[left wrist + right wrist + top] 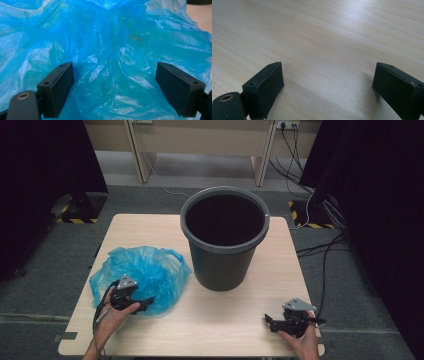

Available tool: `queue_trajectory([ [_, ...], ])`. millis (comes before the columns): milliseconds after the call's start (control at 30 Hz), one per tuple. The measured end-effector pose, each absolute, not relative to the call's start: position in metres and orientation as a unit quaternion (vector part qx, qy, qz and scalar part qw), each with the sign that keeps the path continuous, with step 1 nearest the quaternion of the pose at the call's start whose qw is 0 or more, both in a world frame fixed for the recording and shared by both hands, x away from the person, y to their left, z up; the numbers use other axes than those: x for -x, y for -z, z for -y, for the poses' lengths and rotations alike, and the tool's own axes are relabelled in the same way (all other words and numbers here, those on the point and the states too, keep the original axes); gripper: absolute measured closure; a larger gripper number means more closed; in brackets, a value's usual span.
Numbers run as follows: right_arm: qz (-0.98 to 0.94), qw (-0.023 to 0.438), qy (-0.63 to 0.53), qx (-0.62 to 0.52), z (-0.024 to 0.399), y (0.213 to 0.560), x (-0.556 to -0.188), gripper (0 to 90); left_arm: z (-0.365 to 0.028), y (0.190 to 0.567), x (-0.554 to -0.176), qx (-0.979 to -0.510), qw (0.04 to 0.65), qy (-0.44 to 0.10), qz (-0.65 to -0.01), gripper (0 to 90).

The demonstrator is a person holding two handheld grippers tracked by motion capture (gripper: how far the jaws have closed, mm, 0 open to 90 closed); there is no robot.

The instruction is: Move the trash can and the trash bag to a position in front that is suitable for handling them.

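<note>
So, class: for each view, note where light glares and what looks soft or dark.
High view: bin interior is dark, room edges black. Left gripper view: white glints on the blue bag, near folds soft. Right gripper view: pale sheen on the table, shadows beside the jaws.

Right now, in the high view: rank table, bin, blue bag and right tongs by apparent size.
1. Table
2. Bin and blue bag cover about the same area; too close to rank.
3. Right tongs, smallest.
</note>
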State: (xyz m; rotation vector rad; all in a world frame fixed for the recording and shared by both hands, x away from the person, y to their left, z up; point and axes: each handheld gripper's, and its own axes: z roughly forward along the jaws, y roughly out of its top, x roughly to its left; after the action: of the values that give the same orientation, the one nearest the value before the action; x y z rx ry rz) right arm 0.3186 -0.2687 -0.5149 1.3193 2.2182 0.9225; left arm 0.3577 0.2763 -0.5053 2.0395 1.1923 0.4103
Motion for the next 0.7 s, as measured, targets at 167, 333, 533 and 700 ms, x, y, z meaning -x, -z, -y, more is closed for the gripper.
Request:
queue_trajectory([
  [167,-0.793,0.199,-0.330,-0.472,0.269,0.515,-0.319,10.3,-0.284,0.493,-0.347,-0.776,0.399,-0.176,-0.455,14.7],
  [333,-0.793,0.199,-0.330,-0.472,0.269,0.515,-0.319,10.3,-0.285,0.468,-0.328,-0.758,0.445,-0.192,-0.437,14.7],
  [533,-0.793,0.199,-0.330,-0.472,0.269,0.515,-0.319,10.3,-0.275,0.455,-0.303,-0.755,0.469,-0.189,-0.418,14.7],
  [700,-0.793,0.199,-0.330,-0.472,0.269,0.515,-0.319,10.3,-0.263,0.466,-0.282,-0.762,0.471,-0.176,-0.408,14.7],
])
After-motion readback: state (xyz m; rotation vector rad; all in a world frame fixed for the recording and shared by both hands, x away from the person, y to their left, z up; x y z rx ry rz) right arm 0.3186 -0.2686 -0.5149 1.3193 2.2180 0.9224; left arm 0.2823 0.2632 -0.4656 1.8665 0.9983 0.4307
